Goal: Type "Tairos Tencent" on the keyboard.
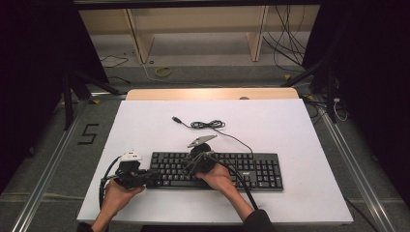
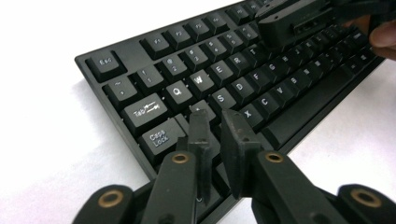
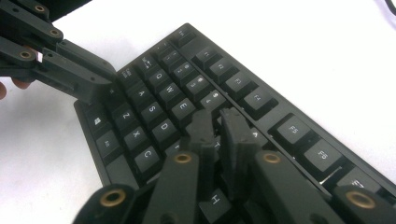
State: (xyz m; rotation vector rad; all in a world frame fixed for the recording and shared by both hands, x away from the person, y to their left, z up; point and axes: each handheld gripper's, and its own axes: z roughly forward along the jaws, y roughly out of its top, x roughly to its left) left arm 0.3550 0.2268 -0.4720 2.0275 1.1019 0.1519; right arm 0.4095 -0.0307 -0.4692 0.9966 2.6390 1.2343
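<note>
Right now the black keyboard (image 1: 215, 170) is lying near the front edge of the white worktop (image 1: 300, 125), its long axis running side to side, parallel to that edge, and both tools are working over its left half. Held in the person's left hand, the left tool (image 1: 151, 176) is sitting at the keyboard's left end, and in the left gripper view its 2 jaws are resting close together with only a thin gap, nothing gripped, their tips hanging over the keys just beside Caps Lock (image 2: 159, 138). In the right hand, the right tool (image 1: 192, 163) is hovering farther in, over the middle-left letter block; in the right gripper view its jaws are likewise nearly shut with nothing between them, tips poised above the keys beside the D key (image 3: 164, 127). For a key press, what matters is that the keys are lying directly below each pair of tips, so the move is looking like a short dip downward; the left tool is nearer the left-edge keys, the right one nearer the centre rows. The keyboard is a flat, rigid slab of matte black plastic with low, square, white-lettered keycaps and a number pad at its right end. Its thin black cable (image 1: 212, 125) is trailing toward the worktop's back edge, bundled in a loose coil, with the plug (image 1: 177, 119) lying free beyond it.
</note>
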